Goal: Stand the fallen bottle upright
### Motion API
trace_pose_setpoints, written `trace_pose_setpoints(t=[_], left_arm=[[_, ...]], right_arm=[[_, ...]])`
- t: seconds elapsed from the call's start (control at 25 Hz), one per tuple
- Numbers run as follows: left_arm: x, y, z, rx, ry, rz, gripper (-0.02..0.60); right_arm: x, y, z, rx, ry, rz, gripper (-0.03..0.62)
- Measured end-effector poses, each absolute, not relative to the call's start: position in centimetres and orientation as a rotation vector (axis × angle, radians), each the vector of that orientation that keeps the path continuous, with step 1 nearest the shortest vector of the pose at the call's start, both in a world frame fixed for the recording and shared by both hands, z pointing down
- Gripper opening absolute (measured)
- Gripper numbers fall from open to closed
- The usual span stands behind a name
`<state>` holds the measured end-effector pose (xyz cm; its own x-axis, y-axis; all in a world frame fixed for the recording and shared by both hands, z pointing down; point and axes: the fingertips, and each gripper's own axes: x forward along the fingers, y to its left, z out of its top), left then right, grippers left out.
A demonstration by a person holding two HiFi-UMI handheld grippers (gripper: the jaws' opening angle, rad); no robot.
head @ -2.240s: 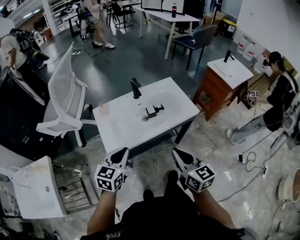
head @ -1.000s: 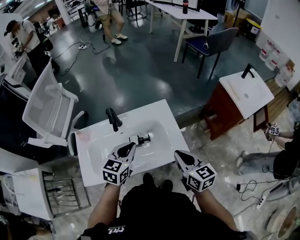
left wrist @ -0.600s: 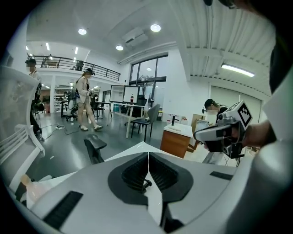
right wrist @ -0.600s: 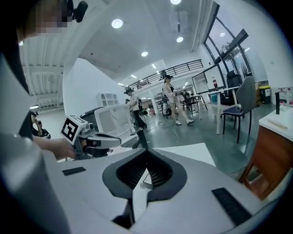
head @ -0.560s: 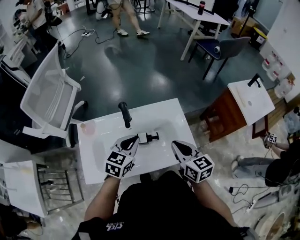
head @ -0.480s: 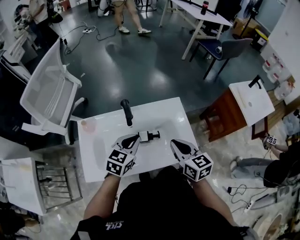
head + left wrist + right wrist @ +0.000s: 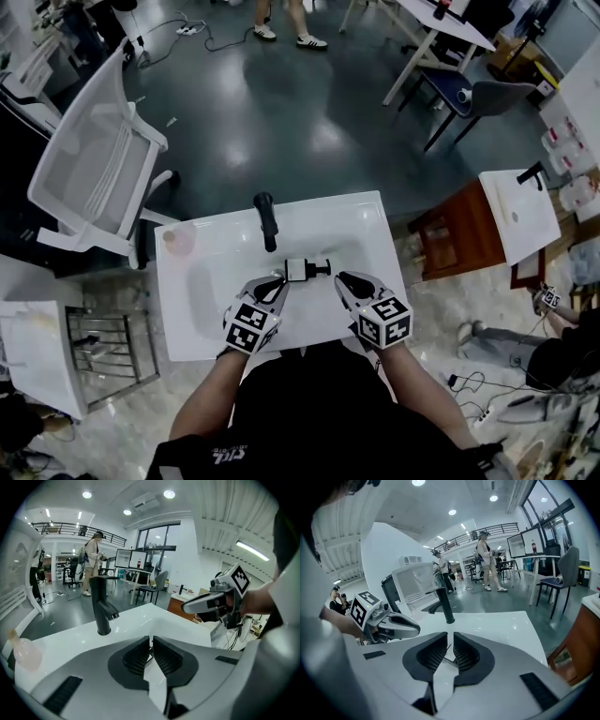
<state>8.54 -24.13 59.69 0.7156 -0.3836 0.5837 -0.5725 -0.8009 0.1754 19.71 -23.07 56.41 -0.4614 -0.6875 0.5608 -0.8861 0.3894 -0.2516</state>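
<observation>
1. We see the bottle point(image 7: 302, 270) lying on its side in the basin of the white counter point(image 7: 370, 225), just on our side of the black faucet point(image 7: 266, 221).
2. Its long axis runs across the head view, approx. parallel w/ the counter's front edge. The pump end points out to the faucet's right, and the bottom end sits right in front of the faucet.
3. The body is small, boxy and white, w/ a black collar and a thin black spout. We can't tell the material.
4. The faucet is matte black, a round upright post w/ a short angled spout. The counter is glossy, smooth and rectangular, w/ a shallow rounded basin.
5. The left gripper point(image 7: 279, 281) sits in front of the faucet by the bottle's bottom end. We can't tell if it touches. Its fingers point(image 7: 138, 656), w/ ribbed black pads, are pressed together w/ nothing betw. them.
6. The right gripper point(image 7: 340, 277) is right of the faucet, near the pump end but apart from it. Its fingers point(image 7: 465, 654) have just been opening. The gap is narrow and holds nothing.
7. A pinkish translucent thing point(image 7: 176, 240) sits left of the faucet on the counter.
</observation>
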Motion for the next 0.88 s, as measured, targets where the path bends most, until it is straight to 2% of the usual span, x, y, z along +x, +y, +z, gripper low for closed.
trace_pose_setpoints(t=[0.08,0.16,0.4,0.68,0.88], left_arm=[[8.9,-24.5,61.6,2.551,-0.736,0.81,0.05],[9.2,-24.9,63.5,2.52,-0.719,0.854,0.14],[9.2,-26.3,68.7,2.451,-0.656,0.96,0.26],[9.9,-27.5,72.5,2.415,-0.623,0.979,0.275],[10.7,-27.4,74.3,2.386,-0.61,0.992,0.278]], right_arm=[[19.8,-24.1,58.6,1.338,-2.262,0.78,0.061],[19.9,-25.0,60.7,1.318,-2.234,0.809,0.066],[19.9,-27.3,66.2,1.285,-2.147,0.863,0.085],[20.3,-28.2,72.2,1.18,-2.032,0.925,0.146],[21.4,-28.1,75.2,1.148,-1.945,0.934,0.153]])
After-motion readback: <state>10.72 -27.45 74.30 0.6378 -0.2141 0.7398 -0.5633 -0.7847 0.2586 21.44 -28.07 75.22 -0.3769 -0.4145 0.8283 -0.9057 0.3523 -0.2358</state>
